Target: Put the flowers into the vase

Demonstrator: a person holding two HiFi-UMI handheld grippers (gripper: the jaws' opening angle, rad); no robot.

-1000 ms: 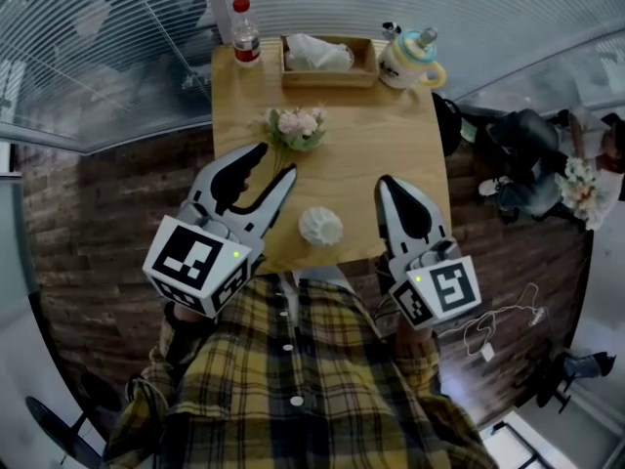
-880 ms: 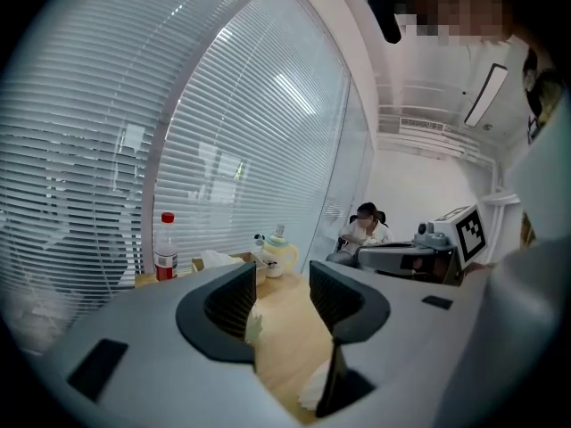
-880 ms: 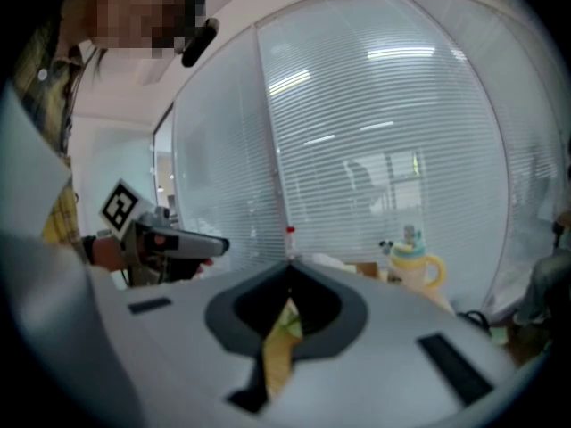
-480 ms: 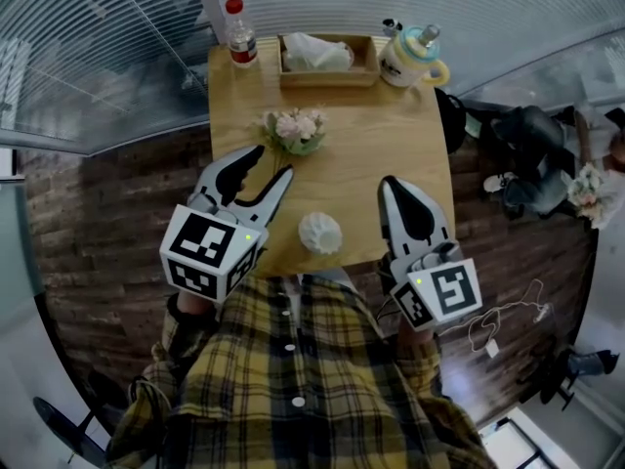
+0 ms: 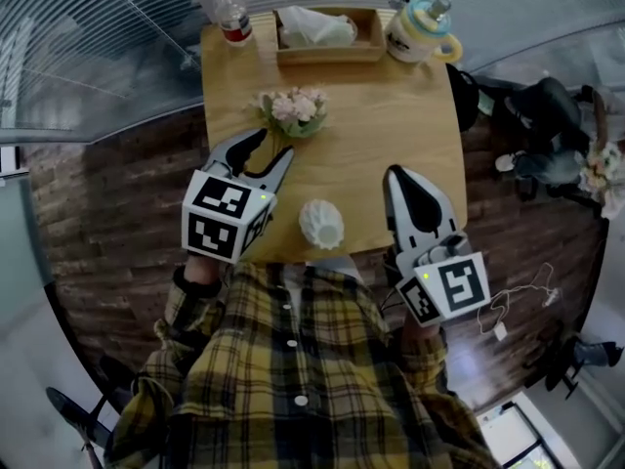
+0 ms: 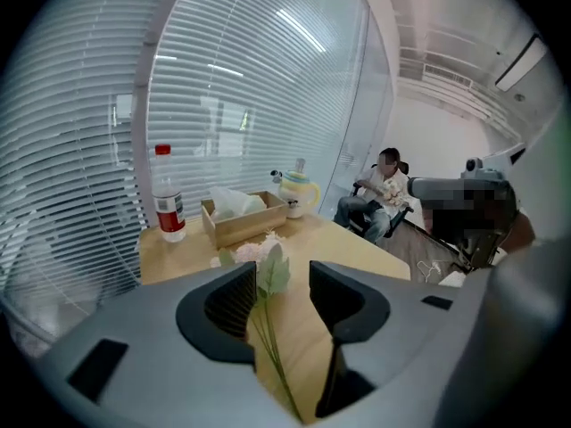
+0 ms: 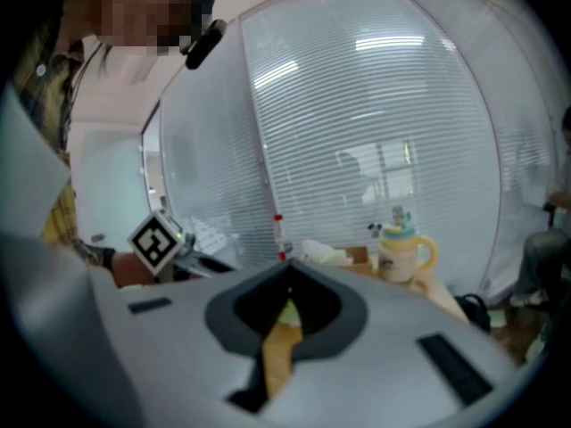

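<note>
A bunch of pale pink flowers (image 5: 291, 110) with green leaves lies on the wooden table (image 5: 391, 115), its stem pointing toward me. My left gripper (image 5: 270, 147) hangs over that stem, tilted downward. In the left gripper view the left gripper (image 6: 283, 279) has opened a little further, and the flowers (image 6: 270, 270) and their stem run between the jaws without the pads pressing on them. A white ribbed vase (image 5: 321, 225) stands upright near the table's front edge, between the two grippers. My right gripper (image 5: 398, 176) is to the right of the vase, shut and empty; in its own view the right gripper (image 7: 287, 270) shows closed tips.
Along the far edge stand a red-capped water bottle (image 5: 227, 10), a wooden tissue box (image 5: 327, 32) and a lidded cup with a yellow handle (image 5: 422, 29). A person (image 6: 384, 194) sits beyond the table. Dark bags (image 5: 547, 130) lie on the floor at the right.
The left gripper has dropped toward the table and tipped downward over the flower stem. The right gripper has sunk slightly. Flowers and vase have not moved.
</note>
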